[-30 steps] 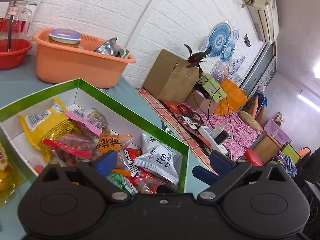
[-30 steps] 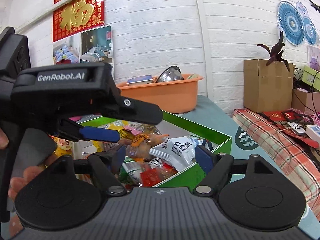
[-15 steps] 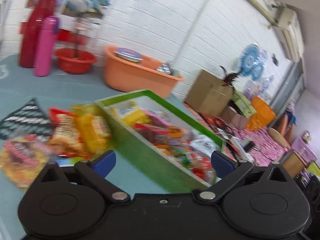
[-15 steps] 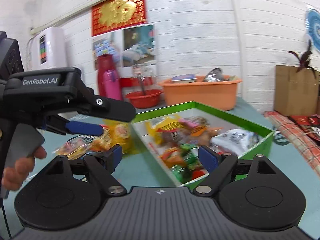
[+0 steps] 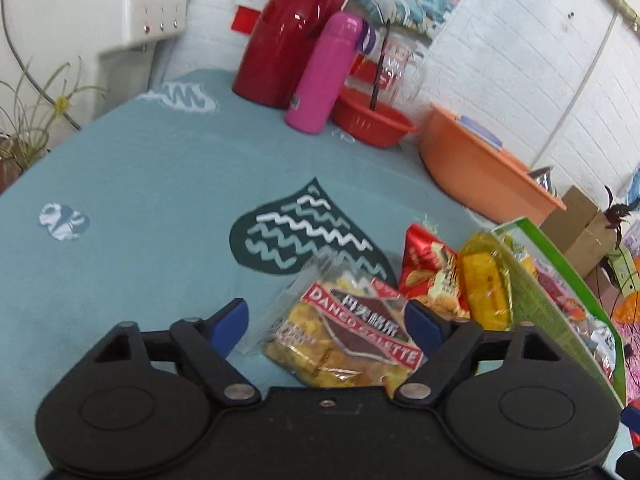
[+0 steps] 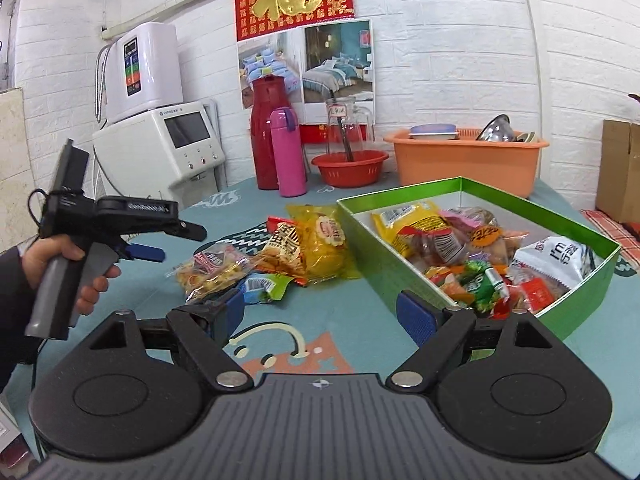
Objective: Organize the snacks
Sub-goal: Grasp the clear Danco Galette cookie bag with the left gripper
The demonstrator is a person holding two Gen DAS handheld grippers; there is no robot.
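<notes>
A green box [image 6: 404,276] full of snack packets stands on the teal cloth; its edge shows in the left wrist view [image 5: 560,280]. Loose packets lie left of it: a clear galette packet [image 5: 344,340] [image 6: 214,268], a red packet [image 5: 430,272] [image 6: 286,254], a yellow packet [image 5: 486,280] [image 6: 326,246] and a small green one [image 6: 262,284]. My left gripper [image 5: 328,322] is open, its blue fingers on either side of the galette packet, above it. It also shows in the right wrist view [image 6: 148,252]. My right gripper [image 6: 320,316] is open and empty over the cloth near the box's front corner.
At the back stand a red jug [image 6: 267,132], a pink bottle [image 6: 287,152], a red bowl [image 6: 350,168] with a glass jar, and an orange tub [image 6: 468,160]. A white machine [image 6: 160,148] is at the left. A cardboard box [image 6: 620,168] is at the right.
My left gripper has swung left from over the green box to the loose packets and now straddles the galette packet. My right gripper has pulled back and turned left, still open.
</notes>
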